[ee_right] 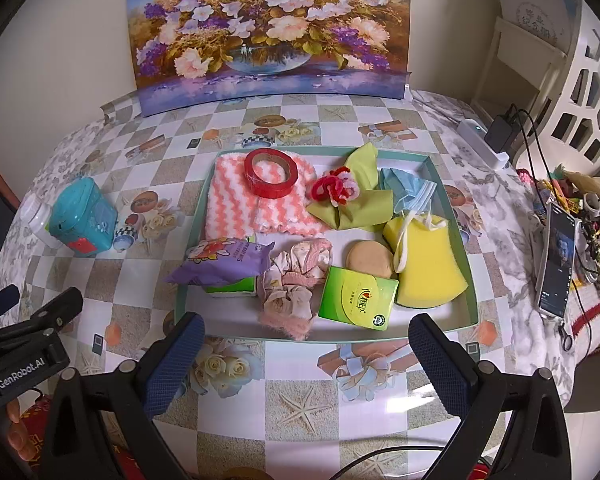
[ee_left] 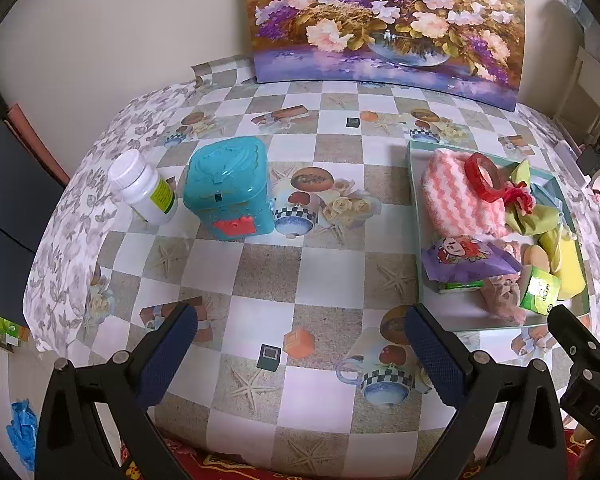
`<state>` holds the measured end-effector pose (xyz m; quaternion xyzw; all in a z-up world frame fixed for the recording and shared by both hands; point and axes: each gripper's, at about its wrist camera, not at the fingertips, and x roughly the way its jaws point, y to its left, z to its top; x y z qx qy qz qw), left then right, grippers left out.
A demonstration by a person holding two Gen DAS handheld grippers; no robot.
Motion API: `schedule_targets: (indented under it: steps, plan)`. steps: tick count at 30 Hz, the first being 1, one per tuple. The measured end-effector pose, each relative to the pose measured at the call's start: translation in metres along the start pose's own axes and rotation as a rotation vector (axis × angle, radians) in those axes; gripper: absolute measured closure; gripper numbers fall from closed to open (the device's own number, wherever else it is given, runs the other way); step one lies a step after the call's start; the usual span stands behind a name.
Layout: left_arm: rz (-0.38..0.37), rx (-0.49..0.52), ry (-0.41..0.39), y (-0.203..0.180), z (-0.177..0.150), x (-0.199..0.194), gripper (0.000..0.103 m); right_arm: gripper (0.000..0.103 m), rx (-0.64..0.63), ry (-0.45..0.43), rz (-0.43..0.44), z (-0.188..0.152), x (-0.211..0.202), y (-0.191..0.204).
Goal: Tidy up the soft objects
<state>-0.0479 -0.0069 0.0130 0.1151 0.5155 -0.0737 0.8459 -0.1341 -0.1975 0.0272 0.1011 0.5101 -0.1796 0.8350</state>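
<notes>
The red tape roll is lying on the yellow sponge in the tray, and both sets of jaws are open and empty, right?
Not quite. The red tape roll lies on the pink and white striped cloth, not on the yellow sponge, which sits apart at the tray's right side. The right wrist view shows this. The rest holds: both sets of jaws are open and empty.

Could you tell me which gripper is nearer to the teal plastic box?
Left. The left gripper hovers open just in front of the teal plastic box; the right gripper faces the tray, farther right.
</notes>
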Motion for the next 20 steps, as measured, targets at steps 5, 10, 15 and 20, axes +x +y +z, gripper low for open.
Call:
schedule_targets:
  steps: [5,10,15,20]
  plan:
    - [-0.001,-0.001,0.001,-0.0002,0.0001,0.0003,0.000,0.000,0.002,0.003,0.001,-0.0002,0.0004,0.0004]
    - [0.003,-0.008,0.004,0.0014,-0.0002,0.0010,0.000,0.000,0.003,0.004,0.001,-0.0003,0.0008,0.0001]
    - [0.001,-0.015,0.010,0.0032,-0.0003,0.0015,0.000,0.000,0.003,0.005,0.000,-0.0009,0.0013,0.0000]
    - [-0.011,-0.005,-0.001,0.0004,-0.0002,-0.0006,0.000,0.000,0.004,0.005,0.000,-0.0004,0.0011,-0.0001]
